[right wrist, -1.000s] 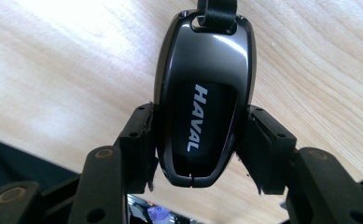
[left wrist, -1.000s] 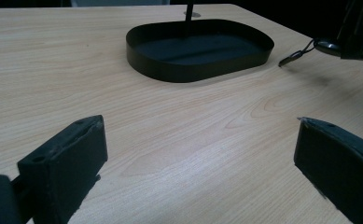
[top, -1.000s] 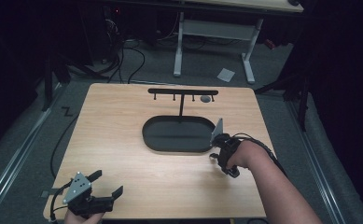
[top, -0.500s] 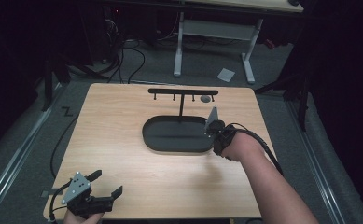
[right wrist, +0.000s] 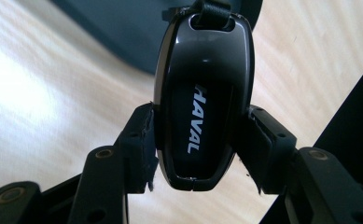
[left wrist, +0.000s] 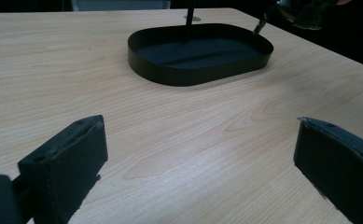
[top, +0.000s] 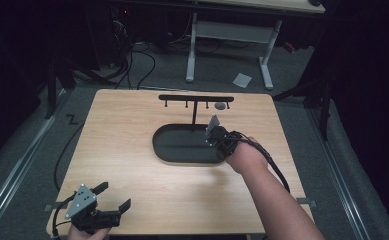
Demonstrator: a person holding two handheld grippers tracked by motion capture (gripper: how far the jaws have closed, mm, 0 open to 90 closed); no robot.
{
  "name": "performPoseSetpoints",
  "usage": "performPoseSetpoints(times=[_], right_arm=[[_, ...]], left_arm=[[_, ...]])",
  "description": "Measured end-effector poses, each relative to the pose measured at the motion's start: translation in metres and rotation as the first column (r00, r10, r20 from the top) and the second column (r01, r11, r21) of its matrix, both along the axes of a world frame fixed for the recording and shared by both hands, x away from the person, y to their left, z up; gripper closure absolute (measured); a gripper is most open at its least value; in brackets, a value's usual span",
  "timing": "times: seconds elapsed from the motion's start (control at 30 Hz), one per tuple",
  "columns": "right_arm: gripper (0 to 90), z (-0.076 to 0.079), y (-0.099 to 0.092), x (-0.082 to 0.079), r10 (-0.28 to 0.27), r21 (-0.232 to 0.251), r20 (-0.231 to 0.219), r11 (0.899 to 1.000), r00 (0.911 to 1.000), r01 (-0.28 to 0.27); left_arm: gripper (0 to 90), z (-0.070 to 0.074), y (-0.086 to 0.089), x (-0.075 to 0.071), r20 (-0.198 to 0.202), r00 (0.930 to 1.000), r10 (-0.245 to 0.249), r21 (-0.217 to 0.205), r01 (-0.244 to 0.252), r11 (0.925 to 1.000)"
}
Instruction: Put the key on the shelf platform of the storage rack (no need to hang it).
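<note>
My right gripper (right wrist: 195, 140) is shut on a glossy black car key fob (right wrist: 202, 93) marked HAVAL, its jaws pressing the fob's two sides. In the high view the right gripper (top: 217, 134) hovers at the right end of the black oval tray (top: 172, 152), beside the stand's post. A black hook stand (top: 195, 99) rises from the tray's back, with a small grey thing (top: 221, 106) hanging near its right end. My left gripper (top: 104, 206) rests open at the table's front left corner, nothing between its jaws. The left gripper view looks across the wood at the tray (left wrist: 188, 74).
The light wooden table (top: 132, 125) has bare wood left of and in front of the tray. A cable (top: 274, 167) trails from the right gripper along the forearm. Beyond the table stand a white desk frame (top: 227, 35) and floor cables.
The right gripper with the key fob has moved away from the front, up along the tray's right end toward the stand. The left gripper has stayed still.
</note>
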State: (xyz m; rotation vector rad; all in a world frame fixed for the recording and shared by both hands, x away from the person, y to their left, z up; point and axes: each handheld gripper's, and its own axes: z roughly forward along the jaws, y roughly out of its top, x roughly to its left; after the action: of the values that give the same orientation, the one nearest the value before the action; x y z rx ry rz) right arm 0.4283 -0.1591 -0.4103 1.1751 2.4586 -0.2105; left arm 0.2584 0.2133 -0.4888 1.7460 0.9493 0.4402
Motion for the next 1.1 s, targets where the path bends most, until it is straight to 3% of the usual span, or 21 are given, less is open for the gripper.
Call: performPoseSetpoints(times=[0.13,0.3,0.47,0.67,0.73,0.77,0.87,1.1], right_arm=[[49.0,-0.004,0.016,0.001,0.076,-0.025,0.08,0.997,0.9939,-0.074],[49.0,-0.012,0.035,0.004,0.141,-0.04,0.128,0.99,0.9817,-0.137],[49.0,-0.018,0.048,0.008,0.158,-0.017,0.149,0.987,0.9762,-0.157],[49.0,-0.028,0.065,0.016,0.191,-0.014,0.196,0.981,0.9619,-0.192],[49.0,-0.031,0.07,0.018,0.21,-0.025,0.223,0.978,0.9519,-0.209],[48.9,-0.036,0.074,0.023,0.201,0.009,0.213,0.978,0.9561,-0.207],[49.0,-0.043,0.077,0.028,0.182,0.049,0.207,0.979,0.9614,-0.196],[48.9,-0.052,0.085,0.03,0.185,0.072,0.185,0.977,0.9652,-0.201]], left_arm=[[3.6,0.0,0.0,0.0,0.0,1.0,0.0,0.0,0.0,1.0],[3.6,0.0,0.0,0.0,0.0,1.0,0.0,-0.001,0.0,1.0],[3.6,0.0,0.001,0.0,0.003,1.0,0.002,-0.003,-0.002,1.0],[3.6,0.0,0.001,0.0,0.0,1.0,0.003,-0.002,-0.003,1.0],[3.6,-0.001,0.001,0.0,0.0,1.0,0.002,0.0,-0.002,1.0],[3.6,-0.001,0.001,0.0,0.0,1.0,0.001,-0.001,-0.001,1.0],[3.6,-0.001,0.002,0.0,0.0,1.0,0.001,-0.001,-0.001,1.0],[3.6,-0.001,0.003,0.0,-0.002,1.0,0.002,-0.005,-0.002,1.0]])
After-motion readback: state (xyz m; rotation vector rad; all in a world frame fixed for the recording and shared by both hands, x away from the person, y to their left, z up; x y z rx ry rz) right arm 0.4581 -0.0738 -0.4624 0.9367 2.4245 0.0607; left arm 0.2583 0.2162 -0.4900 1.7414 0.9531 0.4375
